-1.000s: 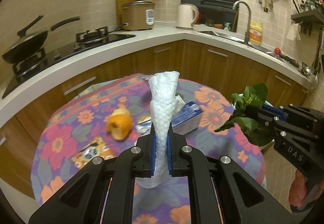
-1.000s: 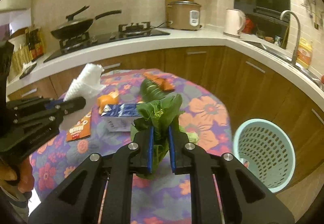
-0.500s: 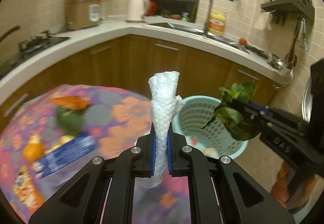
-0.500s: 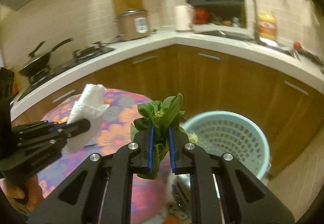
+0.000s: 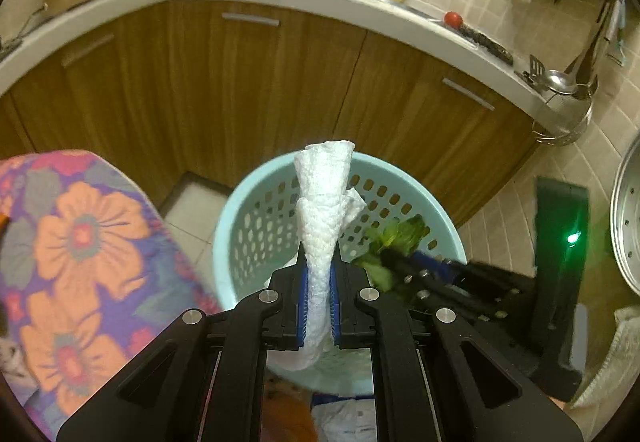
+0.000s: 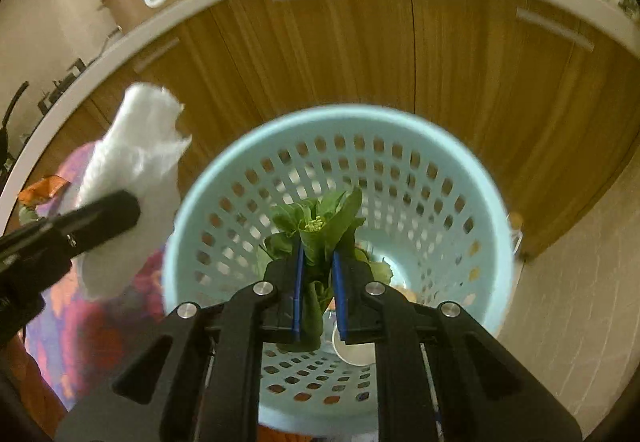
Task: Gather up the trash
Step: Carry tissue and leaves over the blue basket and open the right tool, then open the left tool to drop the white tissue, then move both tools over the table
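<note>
Trash both clamped: my left gripper pinches paper towel, right gripper pinches greens over basket; towel sits near rim, might miss.

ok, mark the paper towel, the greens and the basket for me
paper towel point(image 5: 322, 210), left wrist view, twisted middle.
greens point(image 6: 320, 228), right wrist view, leaf tops above the pads.
basket point(image 6: 404, 178), right wrist view, inner far wall.

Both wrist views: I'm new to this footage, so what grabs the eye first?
A pale blue perforated plastic basket fills the middle. The right hand-held gripper holds a green leafy vegetable stalk over its opening. The left hand-held gripper clamps a twisted white paper towel above its near rim.
</note>
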The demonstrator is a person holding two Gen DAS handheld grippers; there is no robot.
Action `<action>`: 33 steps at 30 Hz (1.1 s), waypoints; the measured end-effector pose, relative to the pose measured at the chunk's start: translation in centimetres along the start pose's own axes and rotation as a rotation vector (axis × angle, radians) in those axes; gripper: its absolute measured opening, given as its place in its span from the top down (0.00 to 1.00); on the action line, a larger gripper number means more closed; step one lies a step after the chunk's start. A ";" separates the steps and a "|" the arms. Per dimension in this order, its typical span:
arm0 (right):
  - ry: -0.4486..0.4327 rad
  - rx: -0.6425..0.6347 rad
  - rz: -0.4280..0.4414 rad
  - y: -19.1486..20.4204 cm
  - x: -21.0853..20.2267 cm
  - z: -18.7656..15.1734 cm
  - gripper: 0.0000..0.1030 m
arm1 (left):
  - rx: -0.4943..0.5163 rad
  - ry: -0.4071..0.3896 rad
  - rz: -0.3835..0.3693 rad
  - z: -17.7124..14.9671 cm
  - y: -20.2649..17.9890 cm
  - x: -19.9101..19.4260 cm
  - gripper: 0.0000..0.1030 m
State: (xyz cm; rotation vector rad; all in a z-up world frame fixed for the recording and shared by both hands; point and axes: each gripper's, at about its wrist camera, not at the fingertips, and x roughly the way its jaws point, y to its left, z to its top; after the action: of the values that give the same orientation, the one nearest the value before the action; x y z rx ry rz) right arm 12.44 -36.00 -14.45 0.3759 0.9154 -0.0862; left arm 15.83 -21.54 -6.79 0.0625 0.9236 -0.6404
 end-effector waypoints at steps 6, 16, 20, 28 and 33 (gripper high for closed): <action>0.072 -0.005 0.003 -0.6 2.7 -0.2 0.87 | -0.010 0.054 -0.006 0.2 0.3 3.0 0.93; 0.042 0.005 0.008 -1.1 1.5 -0.3 0.53 | -0.001 0.089 -0.014 0.5 -0.2 4.4 0.92; 0.024 0.038 -0.002 -2.1 0.2 -0.3 0.53 | 0.014 0.108 -0.014 0.5 -0.7 4.6 0.76; -0.011 0.052 -0.017 -2.5 -2.6 -0.6 0.53 | 0.017 0.067 -0.010 -0.1 -0.8 2.3 0.54; -0.041 0.021 -0.016 -0.7 -4.7 -0.9 0.53 | 0.018 0.017 -0.016 -0.8 -0.8 -0.9 0.52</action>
State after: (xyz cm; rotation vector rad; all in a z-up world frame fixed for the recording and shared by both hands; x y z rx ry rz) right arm 8.72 -36.73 -11.40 0.3850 0.8774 -0.1174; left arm 14.45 -21.48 -6.39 0.0766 0.9358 -0.6644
